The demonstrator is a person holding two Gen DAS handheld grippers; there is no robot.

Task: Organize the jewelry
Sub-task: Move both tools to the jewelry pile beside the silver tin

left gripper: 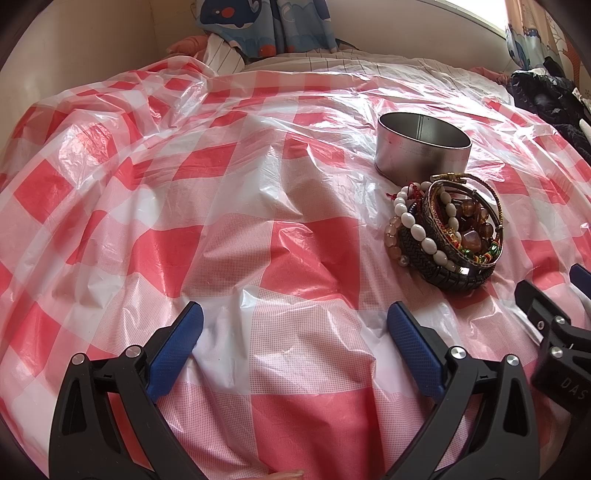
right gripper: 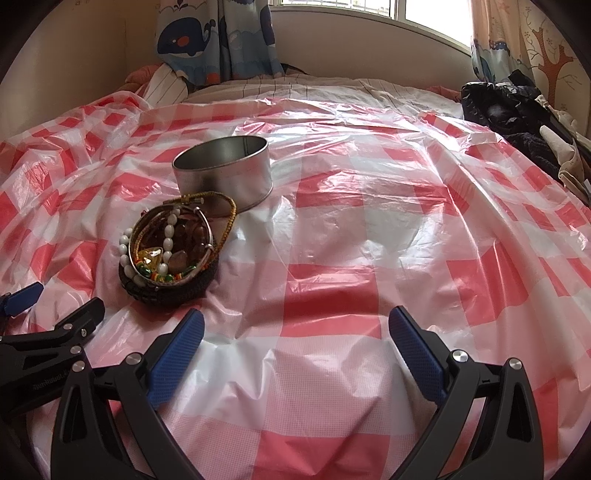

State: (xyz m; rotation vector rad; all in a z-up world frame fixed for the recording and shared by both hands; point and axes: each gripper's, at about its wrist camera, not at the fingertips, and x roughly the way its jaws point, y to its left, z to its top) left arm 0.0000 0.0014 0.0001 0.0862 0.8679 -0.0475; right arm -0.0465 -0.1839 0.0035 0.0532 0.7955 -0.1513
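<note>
1. Tangling is the main risk — the bracelets (left gripper: 445,236) lie heaped and interlocked on the bed's checked plastic sheet (left gripper: 221,206), just in front of the empty tin (left gripper: 423,146), so lifting one could drag others along.
2. Left hand-held gripper (left gripper: 295,321) hovers empty with jaws spread; right hand-held gripper (right gripper: 297,326) likewise.
3. Slippery, rumpled plastic could let the tin tip.
4. Only the right view shows the window (right gripper: 424,14) — and a yellow stone (right gripper: 151,256) in the heap.

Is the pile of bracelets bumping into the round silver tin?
Cannot tell. In both wrist views the heap of beaded bracelets overlaps the round silver metal tin's base, so no gap or contact shows plainly.
</note>
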